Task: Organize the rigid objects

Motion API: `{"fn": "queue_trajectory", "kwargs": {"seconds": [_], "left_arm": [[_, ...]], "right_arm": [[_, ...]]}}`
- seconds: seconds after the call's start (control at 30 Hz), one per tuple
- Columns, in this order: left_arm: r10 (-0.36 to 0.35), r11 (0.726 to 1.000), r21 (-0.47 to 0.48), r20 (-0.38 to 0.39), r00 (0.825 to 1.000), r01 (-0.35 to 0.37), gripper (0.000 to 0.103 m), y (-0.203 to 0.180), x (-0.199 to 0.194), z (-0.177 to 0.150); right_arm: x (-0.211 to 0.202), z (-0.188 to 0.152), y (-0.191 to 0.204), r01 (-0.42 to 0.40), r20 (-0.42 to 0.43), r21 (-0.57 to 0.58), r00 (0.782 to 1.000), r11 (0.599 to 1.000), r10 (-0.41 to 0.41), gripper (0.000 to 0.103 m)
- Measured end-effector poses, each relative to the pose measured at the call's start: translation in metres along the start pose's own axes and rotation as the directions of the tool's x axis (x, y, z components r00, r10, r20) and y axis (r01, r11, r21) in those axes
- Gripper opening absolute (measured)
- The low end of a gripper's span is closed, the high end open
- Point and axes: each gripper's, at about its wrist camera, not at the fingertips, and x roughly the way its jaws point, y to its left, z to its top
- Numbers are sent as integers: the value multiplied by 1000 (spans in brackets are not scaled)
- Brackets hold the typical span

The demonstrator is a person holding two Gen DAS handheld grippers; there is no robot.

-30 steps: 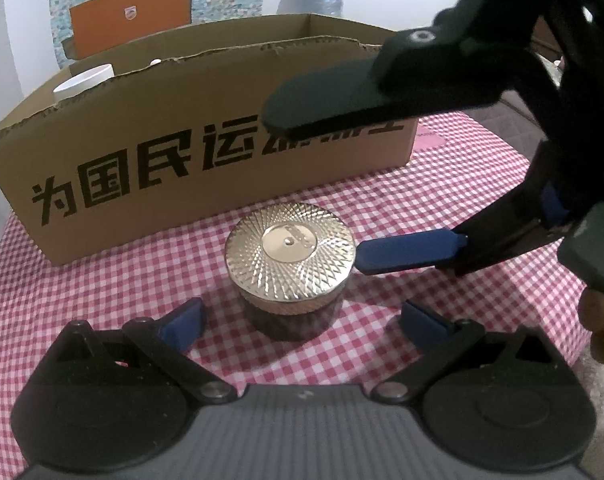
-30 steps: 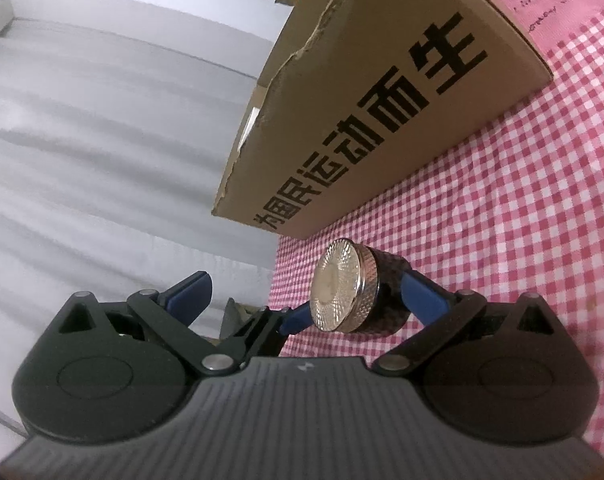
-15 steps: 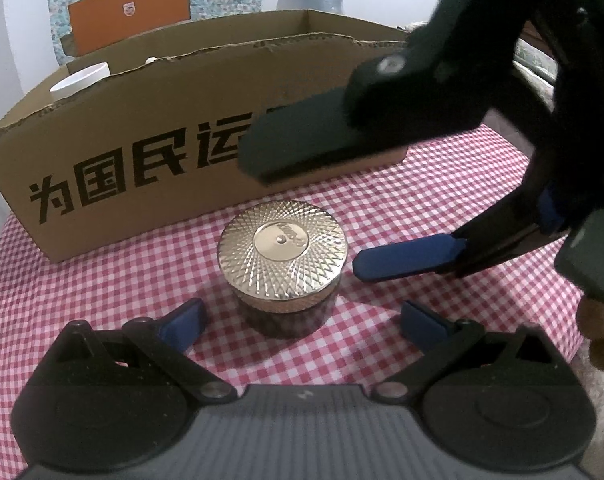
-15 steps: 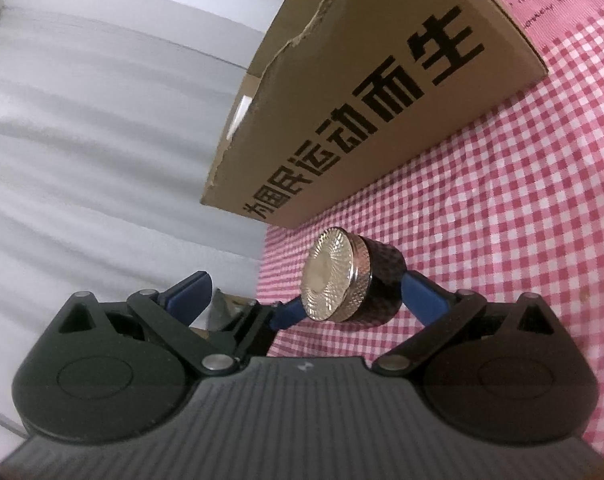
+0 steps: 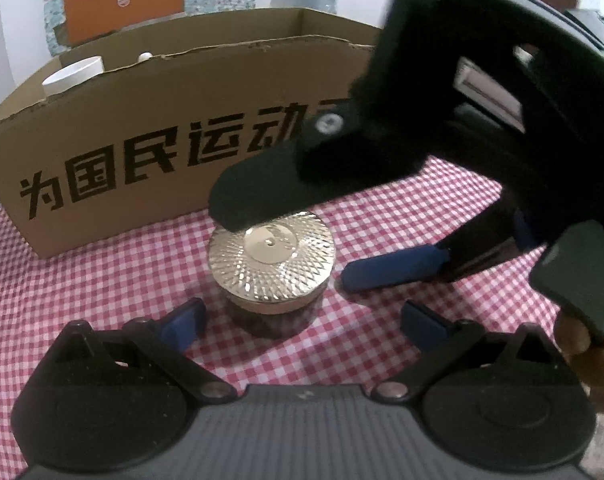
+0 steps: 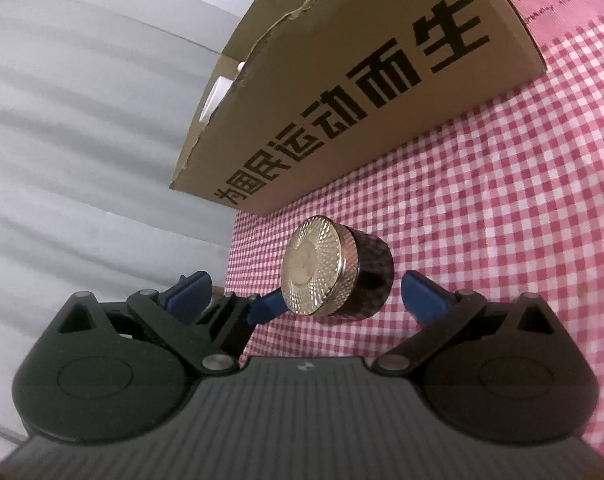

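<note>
Red-and-white checked tablecloth [image 5: 101, 280], table surface; grey pleated curtain behind, seen from the right wrist.

Item 1: squat dark glass jar with faceted gold metal lid [image 5: 271, 266], upright on the cloth, just in front of the open brown cardboard box with black printed characters [image 5: 141, 128].

Item 2: left gripper [image 5: 297, 320], blue pads spread wide, jar between and beyond them, untouched.

Item 3: right gripper [image 6: 302, 294], jaws spread, reaching in sideways; one finger over the lid, the other beside the jar wall, contact unclear.

Handling, as judged: centre the jar between the pads, clamp the dark body below the lid rim rather than the slick lid, lift level, clear the box's torn front edge.
</note>
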Motion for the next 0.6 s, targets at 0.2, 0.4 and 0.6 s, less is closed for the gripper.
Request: {"fn": "queue_trajectory", "kwargs": {"seconds": [0.2,0.4,0.6], "left_arm": [[-12,999,38,20,1000,11,103,-6,-2,-4],[-43,998,55,73,996,39,103,-6,-6,-13],[-41,998,44,114,993,36,100,-2,-6,-28]], "right_arm": [[0,-2,0,11,33,5,999,1000,-11,102],[-2,-8,0,14,42,-19,999,1000,-13,102],[-12,-6,9,86,53,-135,995,987,-80,102]]}}
